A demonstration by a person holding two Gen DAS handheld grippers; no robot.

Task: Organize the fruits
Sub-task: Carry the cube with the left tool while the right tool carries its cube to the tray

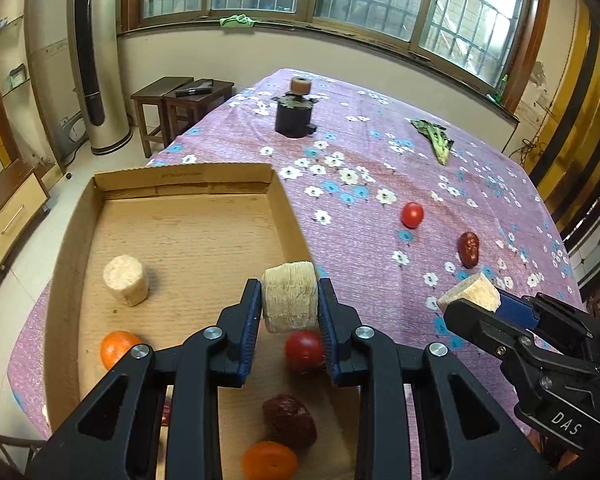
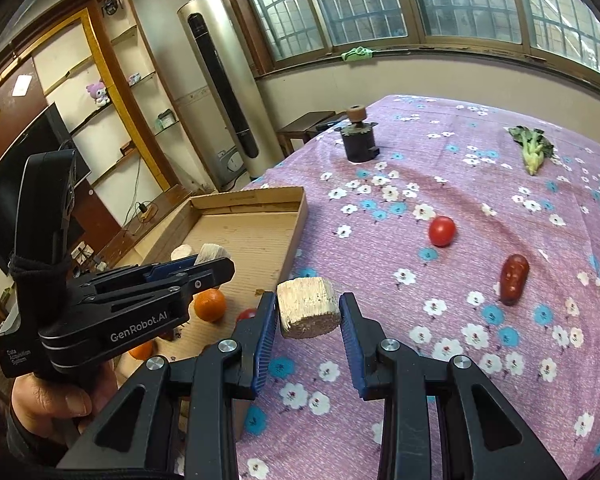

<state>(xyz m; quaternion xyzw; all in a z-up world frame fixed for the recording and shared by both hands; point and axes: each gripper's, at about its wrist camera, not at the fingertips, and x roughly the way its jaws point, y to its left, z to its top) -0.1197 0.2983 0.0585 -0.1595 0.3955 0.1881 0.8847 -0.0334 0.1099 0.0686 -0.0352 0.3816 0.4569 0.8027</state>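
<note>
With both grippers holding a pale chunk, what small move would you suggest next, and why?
Probably lower the left gripper and release its chunk into the box: it already hangs over the box floor beside another chunk, whereas the right gripper is over the cloth.

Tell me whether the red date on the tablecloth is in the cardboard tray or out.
Out: the wrinkled red date lies on the floral tablecloth, well apart from the cardboard tray.
</note>
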